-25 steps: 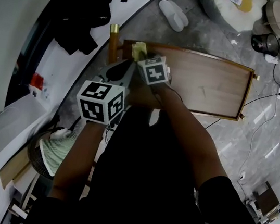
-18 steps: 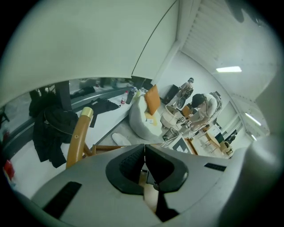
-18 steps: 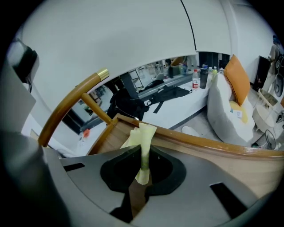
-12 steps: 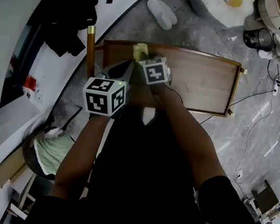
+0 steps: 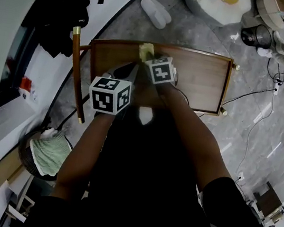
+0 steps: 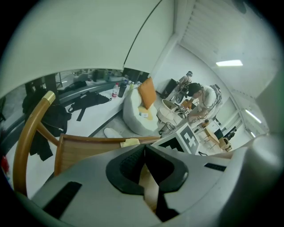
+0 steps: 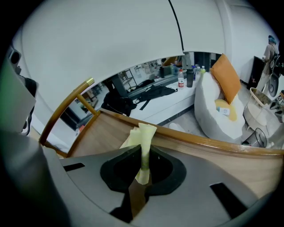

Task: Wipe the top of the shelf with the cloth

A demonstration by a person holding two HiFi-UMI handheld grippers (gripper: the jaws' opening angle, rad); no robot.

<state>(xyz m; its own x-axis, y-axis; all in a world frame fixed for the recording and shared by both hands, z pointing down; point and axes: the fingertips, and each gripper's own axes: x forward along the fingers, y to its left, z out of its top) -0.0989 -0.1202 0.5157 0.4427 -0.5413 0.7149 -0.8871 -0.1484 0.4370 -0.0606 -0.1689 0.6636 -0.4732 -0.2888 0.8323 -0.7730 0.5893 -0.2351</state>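
My right gripper point(image 7: 142, 155) has its jaws closed on the cloth point(image 7: 141, 135), a pale yellow piece folded into a narrow strip. The strip's long axis runs along my jaws, near to far. Its near end is pinched between the pads, and its free end fans out against the far rim of the shelf point(image 5: 200, 82). In the head view the cloth sits at that far rim, left of the shelf's middle.

My left gripper point(image 6: 143, 154) hangs just beside the right one, to its left and nearer to me. Its jaws are pressed together at the tips with nothing between them.

The shelf top is a brown wooden board with a raised rim, like a shallow tray, and its long side runs left to right. The only thing in it is the cloth. A curved wooden handle point(image 5: 76, 76) with brass ends stands at its left end.

On the floor at the near left, a dark round basket point(image 5: 26, 164) holds a green-and-white striped fabric point(image 5: 50, 153). Beyond the shelf, a white beanbag point(image 7: 208, 113) carries an orange cushion point(image 7: 225, 80) and a yellow packet point(image 7: 224, 107), whose label is too small to read. Bottles point(image 7: 180, 80) stand on the white ledge to its left, and their print is unreadable too. The cubes on my grippers bear only black-and-white square markers.
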